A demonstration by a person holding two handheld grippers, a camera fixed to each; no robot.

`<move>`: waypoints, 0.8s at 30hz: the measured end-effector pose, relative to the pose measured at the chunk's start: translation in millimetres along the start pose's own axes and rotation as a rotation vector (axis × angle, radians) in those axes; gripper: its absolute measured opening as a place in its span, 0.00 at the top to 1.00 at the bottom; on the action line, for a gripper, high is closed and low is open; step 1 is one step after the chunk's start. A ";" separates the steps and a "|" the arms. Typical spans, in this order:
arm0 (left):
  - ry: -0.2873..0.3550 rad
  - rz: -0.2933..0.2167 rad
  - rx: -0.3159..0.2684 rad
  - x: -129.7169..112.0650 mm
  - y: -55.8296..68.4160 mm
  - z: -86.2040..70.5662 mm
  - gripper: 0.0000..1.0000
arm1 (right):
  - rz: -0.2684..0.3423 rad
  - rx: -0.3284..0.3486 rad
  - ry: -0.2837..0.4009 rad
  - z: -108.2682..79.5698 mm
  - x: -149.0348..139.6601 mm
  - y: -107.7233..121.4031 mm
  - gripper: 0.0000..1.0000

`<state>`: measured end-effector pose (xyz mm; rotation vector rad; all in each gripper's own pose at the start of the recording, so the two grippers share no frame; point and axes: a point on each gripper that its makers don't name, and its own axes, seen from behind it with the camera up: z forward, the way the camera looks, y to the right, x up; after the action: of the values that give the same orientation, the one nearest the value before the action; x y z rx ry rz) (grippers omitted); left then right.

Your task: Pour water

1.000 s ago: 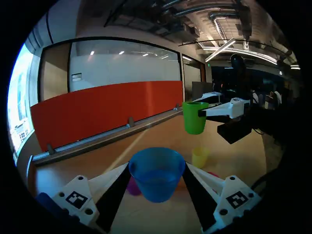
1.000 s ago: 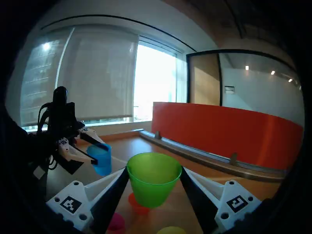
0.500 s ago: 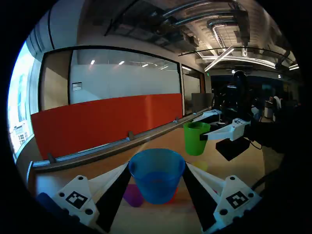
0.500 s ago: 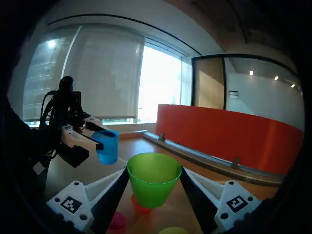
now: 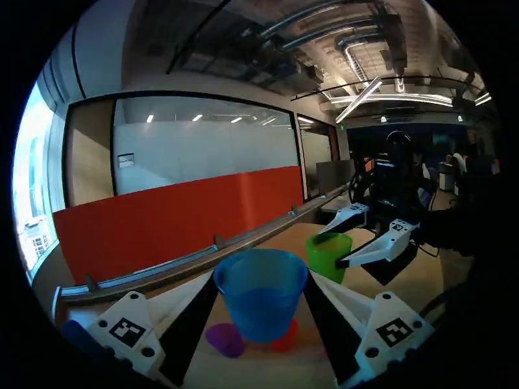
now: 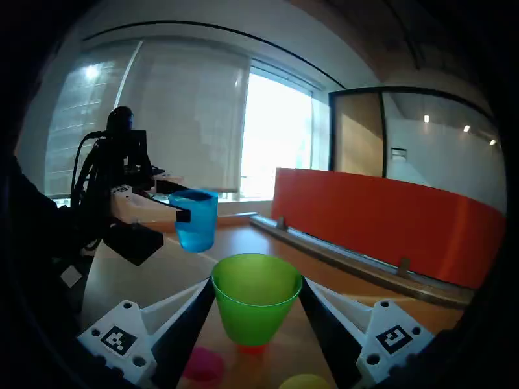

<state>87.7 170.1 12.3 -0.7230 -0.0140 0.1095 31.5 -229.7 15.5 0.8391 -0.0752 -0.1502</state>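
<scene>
Since the earlier frame, blue cup [image 6: 196, 219] has climbed to ten o'clock of green cup [image 6: 256, 314], right gripper view. I find left claw [image 5: 261, 285] pinching blue cup, right claw [image 6: 256, 288] pinching green cup; both upright, apart.

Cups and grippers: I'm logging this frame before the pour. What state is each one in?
blue cup: upright, some water inside.
green cup: upright, looks empty.
left gripper: shut on the blue cup.
right gripper: shut on the green cup.
</scene>
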 end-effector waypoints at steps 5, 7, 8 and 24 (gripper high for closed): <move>0.008 0.035 -0.001 10.5 0.8 1.5 0.13 | -0.005 0.015 -0.002 2.3 -3.7 -8.9 0.07; 0.012 0.053 0.003 15.5 0.3 1.7 0.13 | -0.005 0.020 -0.002 3.0 -5.3 -11.6 0.07; 0.015 0.063 0.005 18.3 0.0 1.8 0.13 | -0.005 0.022 -0.002 3.4 -6.3 -13.0 0.07; 0.021 0.204 0.047 42.0 -7.7 8.7 0.13 | 0.001 0.079 -0.007 13.4 -18.1 -40.5 0.07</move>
<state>129.8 174.5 22.8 -0.6772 0.0829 0.2965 7.8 -263.2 -5.8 0.9171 -0.0884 -0.1501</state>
